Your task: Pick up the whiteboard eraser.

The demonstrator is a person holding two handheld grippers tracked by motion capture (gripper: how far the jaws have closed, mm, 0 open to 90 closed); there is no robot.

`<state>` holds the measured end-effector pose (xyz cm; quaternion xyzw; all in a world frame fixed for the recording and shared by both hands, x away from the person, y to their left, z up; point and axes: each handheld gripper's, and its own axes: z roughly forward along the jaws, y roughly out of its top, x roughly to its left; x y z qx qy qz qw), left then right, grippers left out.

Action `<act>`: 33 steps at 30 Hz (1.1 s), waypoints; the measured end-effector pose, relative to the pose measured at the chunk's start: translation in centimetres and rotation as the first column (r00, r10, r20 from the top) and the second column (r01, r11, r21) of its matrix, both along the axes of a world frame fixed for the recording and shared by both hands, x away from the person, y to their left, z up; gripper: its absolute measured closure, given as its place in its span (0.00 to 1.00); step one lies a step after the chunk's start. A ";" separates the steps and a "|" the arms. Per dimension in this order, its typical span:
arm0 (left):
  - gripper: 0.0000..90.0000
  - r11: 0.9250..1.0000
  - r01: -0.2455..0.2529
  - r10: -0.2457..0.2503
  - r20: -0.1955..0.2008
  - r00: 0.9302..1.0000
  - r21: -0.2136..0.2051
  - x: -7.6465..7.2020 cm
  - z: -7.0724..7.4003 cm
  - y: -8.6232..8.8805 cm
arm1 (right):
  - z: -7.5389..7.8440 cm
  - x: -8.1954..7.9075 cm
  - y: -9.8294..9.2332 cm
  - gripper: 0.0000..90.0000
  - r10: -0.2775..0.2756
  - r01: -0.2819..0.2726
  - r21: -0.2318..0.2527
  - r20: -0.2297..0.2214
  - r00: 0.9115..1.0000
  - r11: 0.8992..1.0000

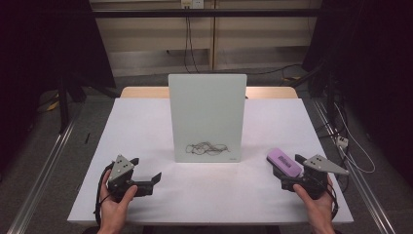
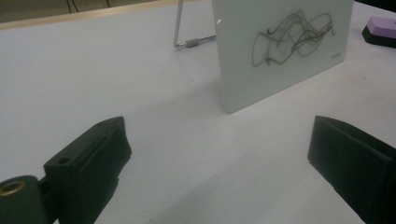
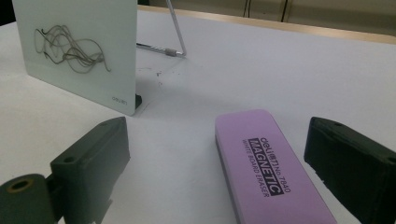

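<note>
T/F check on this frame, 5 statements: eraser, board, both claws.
1. The purple eraser lies between the right claw's jaws, not pinched. True.
2. The whiteboard lies flat on the table. False: it stands upright on a wire stand.
3. The board carries a dark scribble near its bottom edge. True.
4. The left claw holds a marker. False: its jaws stand open with nothing between them.
5. The eraser touches the board. False: it lies apart, off toward the right claw's side.
</note>
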<state>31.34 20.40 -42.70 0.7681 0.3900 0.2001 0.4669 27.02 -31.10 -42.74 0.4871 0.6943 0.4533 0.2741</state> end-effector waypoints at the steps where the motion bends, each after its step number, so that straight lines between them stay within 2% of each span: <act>1: 0.06 1.000 0.000 0.000 0.001 1.000 -0.001 0.0 0.0 0.0 | 0.0 0.0 0.0 0.07 0.001 -0.001 0.003 -0.002 1.000 1.000; 7: 0.06 1.000 -0.008 0.008 -0.010 1.000 0.006 0.1 -0.2 -0.1 | 0.1 0.0 -0.2 0.06 0.010 -0.010 0.013 0.006 1.000 1.000; 11: 0.06 1.000 -0.020 0.020 -0.018 1.000 0.001 0.1 -0.3 -0.1 | 0.2 0.2 -0.3 0.06 0.042 -0.042 0.020 -0.006 0.999 0.999; 16: 0.06 1.000 -0.015 0.015 -0.025 1.000 0.013 -0.1 -0.3 0.1 | 0.5 0.5 -0.2 0.05 0.063 -0.063 -0.011 -0.018 0.998 0.998; 19: 0.06 1.000 -0.014 0.014 -0.025 1.000 0.001 -0.1 -0.3 0.2 | 0.7 0.5 -0.3 0.05 0.078 -0.078 -0.001 -0.036 0.996 0.997; 21: 0.06 1.000 -0.013 0.013 -0.030 0.999 0.008 -0.1 -0.3 0.2 | 0.6 0.3 -0.4 0.05 0.097 -0.097 0.001 -0.061 0.993 0.995; 23: 0.06 1.000 -0.009 0.009 -0.038 0.999 0.004 -0.3 -0.4 0.2 | 0.5 0.1 -0.5 0.06 0.106 -0.104 0.029 -0.082 0.991 0.994; 26: 0.06 1.000 0.007 -0.007 -0.040 0.999 -0.003 -0.5 -0.3 0.3 | 0.6 0.3 -0.4 0.05 0.092 -0.092 0.001 -0.071 0.993 0.996; 29: 0.06 1.000 0.017 -0.017 -0.032 0.999 0.001 -0.4 -0.3 0.4 | 0.7 0.4 -0.5 0.07 0.107 -0.109 -0.015 -0.095 0.990 0.994; 31: 0.06 1.000 0.015 -0.015 -0.038 0.999 0.009 -0.3 -0.2 0.4 | 1.0 0.5 -0.6 0.08 0.114 -0.117 -0.020 -0.091 0.989 0.993; 33: 0.06 1.000 0.016 -0.016 -0.033 0.999 0.013 -0.3 -0.1 0.4 | 1.3 0.8 -0.8 0.04 0.105 -0.109 -0.032 -0.101 0.989 0.994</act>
